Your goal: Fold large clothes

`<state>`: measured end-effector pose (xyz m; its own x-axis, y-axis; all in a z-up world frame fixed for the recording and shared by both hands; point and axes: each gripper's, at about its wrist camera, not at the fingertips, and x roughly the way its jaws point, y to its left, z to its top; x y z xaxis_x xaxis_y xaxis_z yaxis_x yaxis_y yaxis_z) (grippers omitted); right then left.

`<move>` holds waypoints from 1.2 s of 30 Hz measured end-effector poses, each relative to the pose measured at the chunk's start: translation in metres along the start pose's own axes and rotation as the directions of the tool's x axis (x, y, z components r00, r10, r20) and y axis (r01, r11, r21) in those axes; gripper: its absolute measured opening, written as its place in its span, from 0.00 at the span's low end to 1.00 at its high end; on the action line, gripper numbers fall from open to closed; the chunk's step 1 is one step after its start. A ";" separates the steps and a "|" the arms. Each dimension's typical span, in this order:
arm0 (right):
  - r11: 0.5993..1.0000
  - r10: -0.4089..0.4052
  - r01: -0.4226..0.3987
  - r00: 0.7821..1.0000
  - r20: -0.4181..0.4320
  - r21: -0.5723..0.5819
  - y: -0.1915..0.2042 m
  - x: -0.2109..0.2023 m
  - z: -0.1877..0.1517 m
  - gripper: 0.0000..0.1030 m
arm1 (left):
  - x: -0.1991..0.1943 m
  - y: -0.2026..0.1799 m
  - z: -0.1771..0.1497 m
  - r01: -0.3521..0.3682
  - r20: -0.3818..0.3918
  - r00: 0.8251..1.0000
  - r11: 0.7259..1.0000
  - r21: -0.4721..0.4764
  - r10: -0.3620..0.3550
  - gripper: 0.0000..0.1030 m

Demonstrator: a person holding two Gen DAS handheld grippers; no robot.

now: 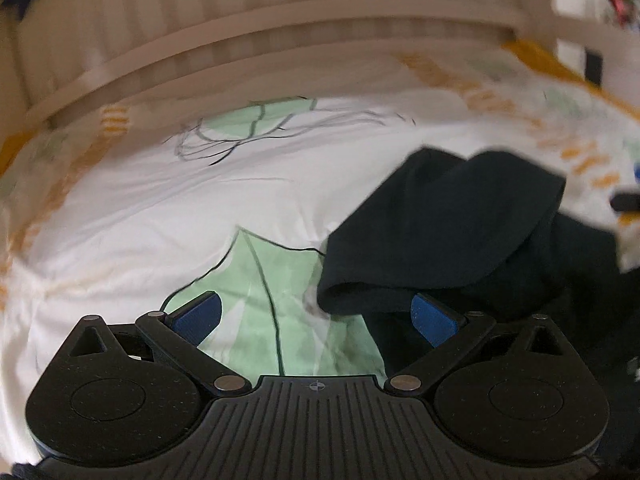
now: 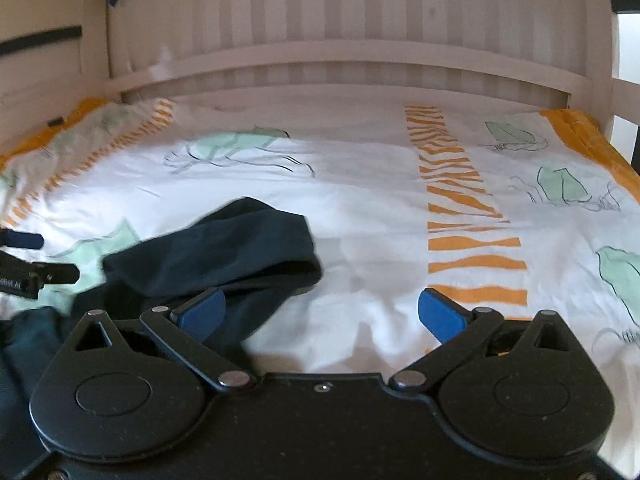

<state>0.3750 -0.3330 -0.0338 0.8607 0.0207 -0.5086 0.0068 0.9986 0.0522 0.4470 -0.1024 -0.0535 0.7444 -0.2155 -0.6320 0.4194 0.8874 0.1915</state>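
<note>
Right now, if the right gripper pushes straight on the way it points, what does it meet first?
Probably the bare white bed cover. The right gripper is open with nothing between its pads, and the dark garment lies off to its left. Depth is hard to judge here.

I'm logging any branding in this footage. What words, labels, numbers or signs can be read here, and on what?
White lettering on the left gripper, at the right wrist view's left edge: too blurred and cut off to read.
Bedsheet, dark garment: no text, only printed patterns.
</note>
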 end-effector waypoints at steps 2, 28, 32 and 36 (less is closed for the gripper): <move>1.000 -0.017 0.017 1.000 -0.008 -0.013 -0.001 0.015 0.002 0.99 | 0.009 -0.005 -0.001 0.001 0.005 1.000 0.999 0.045 -0.001 1.00; 0.997 -0.032 0.028 0.998 -0.053 -0.077 0.010 0.078 0.017 0.99 | 0.042 0.047 0.040 -0.107 0.057 0.990 0.958 -0.266 0.126 1.00; 0.996 -0.034 0.030 0.998 -0.047 -0.082 0.017 0.080 0.025 0.99 | 0.039 0.053 0.031 -0.120 0.047 0.990 0.961 -0.248 0.136 1.00; 0.990 -0.115 0.116 0.993 0.020 -0.084 0.013 0.072 0.039 0.97 | 0.030 0.050 0.032 -0.080 0.100 0.989 0.966 -0.246 0.107 1.00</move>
<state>0.4569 -0.3203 -0.0362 0.8641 -0.0949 -0.4942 0.0639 0.9948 -0.0793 0.5069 -0.0770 -0.0388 0.8333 -0.1591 -0.5295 0.2183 0.9746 0.0507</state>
